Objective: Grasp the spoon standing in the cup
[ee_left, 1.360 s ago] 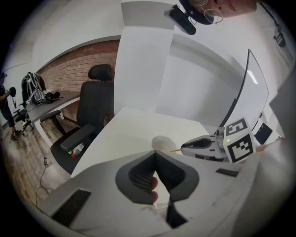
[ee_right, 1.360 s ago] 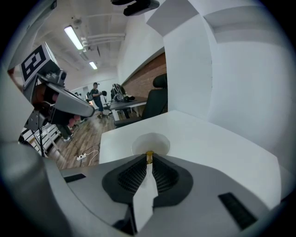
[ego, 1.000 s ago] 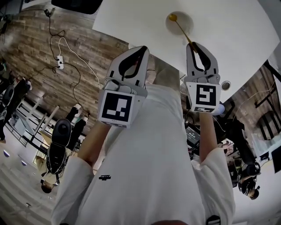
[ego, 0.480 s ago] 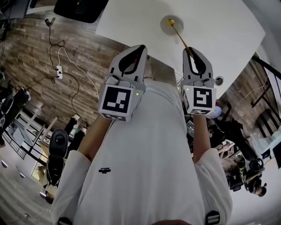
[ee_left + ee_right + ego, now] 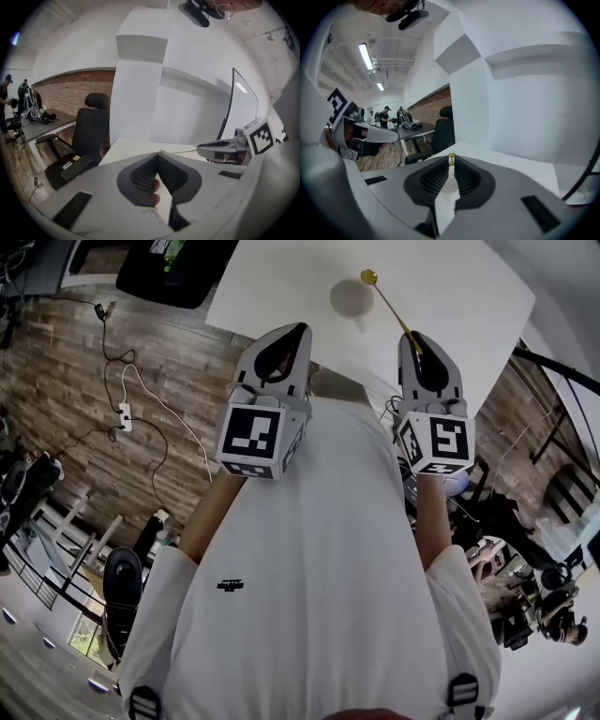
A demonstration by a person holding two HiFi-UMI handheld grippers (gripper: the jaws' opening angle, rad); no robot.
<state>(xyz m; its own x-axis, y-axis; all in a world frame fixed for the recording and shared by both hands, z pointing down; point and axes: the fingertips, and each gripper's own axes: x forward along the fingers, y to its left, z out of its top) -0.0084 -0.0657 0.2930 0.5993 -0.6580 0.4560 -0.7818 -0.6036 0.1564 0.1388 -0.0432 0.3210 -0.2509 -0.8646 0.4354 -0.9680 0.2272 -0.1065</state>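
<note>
A thin gold spoon (image 5: 389, 307) slants from the white cup (image 5: 349, 300) on the white table (image 5: 469, 296) back to my right gripper (image 5: 415, 337), which is shut on its handle. The spoon's round end sits over the cup's far right rim; whether it is still inside, I cannot tell. In the right gripper view the gold tip of the spoon (image 5: 451, 159) pokes out between the closed jaw tips, with the cup (image 5: 449, 185) pale behind them. My left gripper (image 5: 292, 330) hovers shut and empty at the table's near edge, left of the cup.
A black office chair (image 5: 89, 136) stands at the table's left end and a curved monitor (image 5: 243, 108) on the right. Cables and a power strip (image 5: 128, 373) lie on the wooden floor at left. A dark object (image 5: 178, 263) sits beyond the table's corner.
The right gripper keeps its hold on the spoon. The spoon's round end has shifted from over the cup's middle to its far right rim. Both grippers sit slightly further forward.
</note>
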